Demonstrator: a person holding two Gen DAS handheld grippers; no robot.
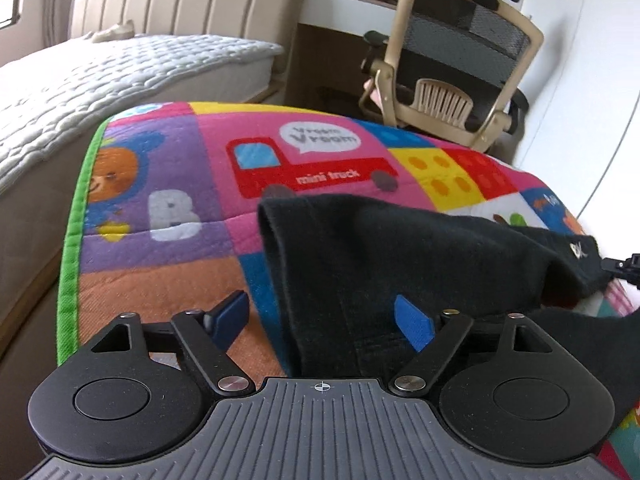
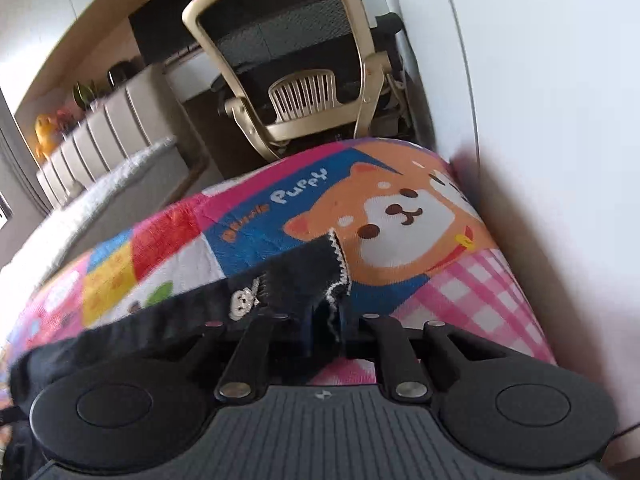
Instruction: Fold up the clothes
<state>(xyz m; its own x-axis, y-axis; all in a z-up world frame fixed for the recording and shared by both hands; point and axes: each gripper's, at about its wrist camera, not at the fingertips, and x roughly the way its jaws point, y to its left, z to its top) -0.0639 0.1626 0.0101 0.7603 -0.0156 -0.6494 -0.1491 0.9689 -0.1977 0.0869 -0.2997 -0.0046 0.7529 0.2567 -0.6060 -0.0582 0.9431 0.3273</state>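
Beige office chair (image 1: 452, 52), quilted bed (image 1: 120, 68)

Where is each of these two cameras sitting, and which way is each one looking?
Left wrist: rides on the left gripper, looking forward and down past its open blue fingers at the black garment on the colourful mat.
Right wrist: rides on the right gripper, whose jaws pinch the garment's white-stitched edge, above the puppy print.
Both show the garment, mat, and office chair beyond.
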